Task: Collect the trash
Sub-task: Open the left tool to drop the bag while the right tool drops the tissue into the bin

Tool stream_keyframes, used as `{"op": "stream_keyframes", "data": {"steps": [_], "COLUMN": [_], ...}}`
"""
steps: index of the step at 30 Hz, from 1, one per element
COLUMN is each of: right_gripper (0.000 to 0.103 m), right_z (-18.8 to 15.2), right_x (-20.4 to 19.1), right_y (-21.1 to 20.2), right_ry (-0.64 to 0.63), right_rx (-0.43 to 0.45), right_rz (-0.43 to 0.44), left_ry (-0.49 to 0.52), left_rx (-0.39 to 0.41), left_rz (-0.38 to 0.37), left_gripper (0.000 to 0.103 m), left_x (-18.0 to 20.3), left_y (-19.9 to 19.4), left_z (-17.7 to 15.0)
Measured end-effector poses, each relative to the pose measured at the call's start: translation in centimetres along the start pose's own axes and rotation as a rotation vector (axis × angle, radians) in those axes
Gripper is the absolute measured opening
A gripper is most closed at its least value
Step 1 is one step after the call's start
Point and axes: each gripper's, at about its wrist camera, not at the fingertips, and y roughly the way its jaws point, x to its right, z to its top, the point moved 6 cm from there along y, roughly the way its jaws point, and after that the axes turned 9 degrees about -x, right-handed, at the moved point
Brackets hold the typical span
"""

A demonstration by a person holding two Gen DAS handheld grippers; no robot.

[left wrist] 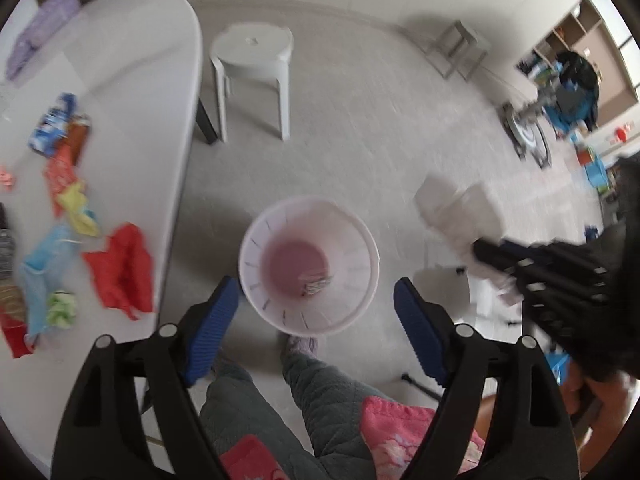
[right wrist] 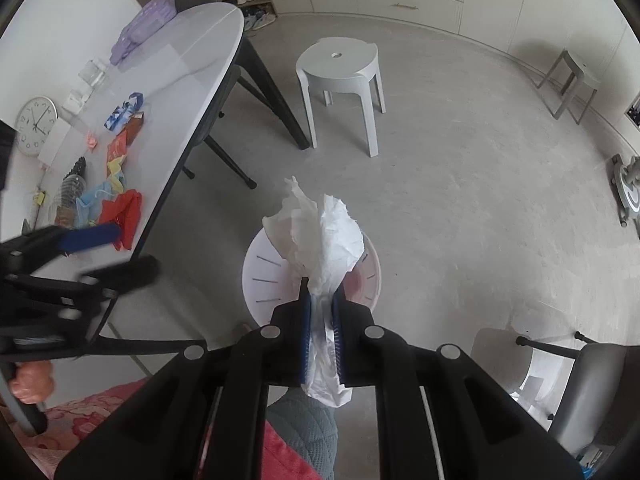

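A white slotted waste bin (left wrist: 310,266) stands on the floor beside the table, with one small scrap at its pink bottom. My left gripper (left wrist: 320,312) is open and empty, held above the bin's near rim. My right gripper (right wrist: 322,308) is shut on a crumpled white tissue (right wrist: 324,232) and holds it above the bin (right wrist: 260,276). It shows blurred in the left wrist view (left wrist: 500,256) with the tissue (left wrist: 456,208), right of the bin. Coloured wrappers lie on the white table (left wrist: 132,80): a red one (left wrist: 124,268), blue (left wrist: 40,268), yellow (left wrist: 76,208).
A white plastic stool (right wrist: 340,80) stands on the floor beyond the bin. A grey chair (right wrist: 580,384) is at the right. A clock (right wrist: 36,124), a glass (right wrist: 94,72) and a purple pack (right wrist: 144,24) lie on the table. My knees are below the grippers.
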Motion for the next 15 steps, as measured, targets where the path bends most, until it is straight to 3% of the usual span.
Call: {"op": "stream_keyframes", "data": {"steps": [6,8,9,10,12,15], "right_gripper": [0.018,0.036,0.067,0.089,0.097,0.097], "right_z": [0.8,0.6,0.5,0.3,0.3,0.7], "right_x": [-1.8,-2.8,-3.3,-3.7,-4.1,-4.8], "right_y": [3.0,4.6,5.3,6.0,6.6,6.5], "right_ry": [-0.083,-0.116,-0.133,-0.149,-0.174,-0.187], "right_rx": [-0.057,-0.097,-0.12,-0.138,-0.138,-0.128], "right_rz": [0.019,0.027,0.033,0.018,-0.047,-0.087], "left_ry": [-0.072,-0.104,-0.118,-0.13,-0.156,-0.186], "left_rx": [0.11,0.13,0.136,0.141,0.149,0.155], "left_rz": [0.046,0.055,0.058,0.059,0.068,0.07], "left_gripper": [0.089,0.091,0.091,0.091,0.091,0.092], "left_x": [-1.6,-2.3,-2.7,-3.0,-3.7,-4.6], "left_y": [-4.7,-5.6,-5.9,-6.1,-6.6,-7.1], "left_z": [0.2,0.0,0.0,-0.1,-0.5,-1.0]}}
